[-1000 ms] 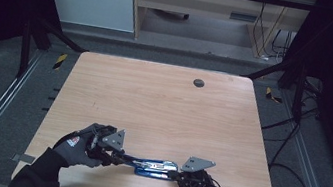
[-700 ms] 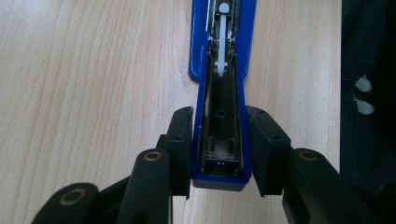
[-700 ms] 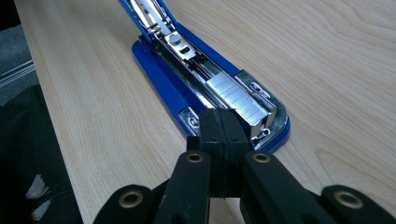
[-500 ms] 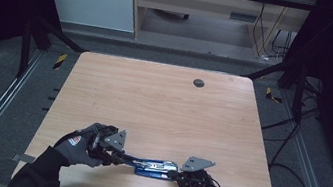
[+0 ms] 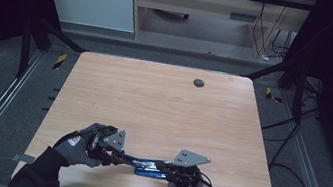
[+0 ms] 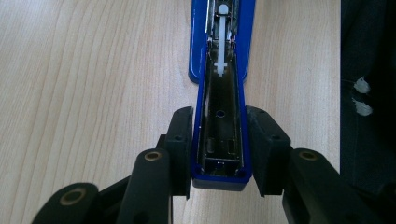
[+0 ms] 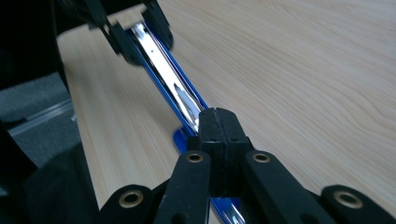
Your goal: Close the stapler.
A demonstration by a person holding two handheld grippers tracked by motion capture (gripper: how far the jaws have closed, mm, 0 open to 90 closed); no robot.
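At the desk's [image 5: 163, 103] near edge, a blue stapler [image 5: 149, 166] hangs stretched between two hands, its cover swung open. On the left, the left tongs [image 5: 120, 157] clamp the open cover's end from both sides, pads pressed against its blue walls. On the right, the right tongs [image 5: 166, 170] are shut tight, pads together, over the shiny staple track.

By the look of it the opening is done, and the loading or clearing of the track, and the closing, remain.

The high view places the stapler just inside the near edge, about midway along it. The left gripper view looks down the hollow cover [image 6: 219, 116] to a white pusher [image 6: 222, 32], and the right gripper view shows the bright metal track [image 7: 161, 70] running away to the far tongs.
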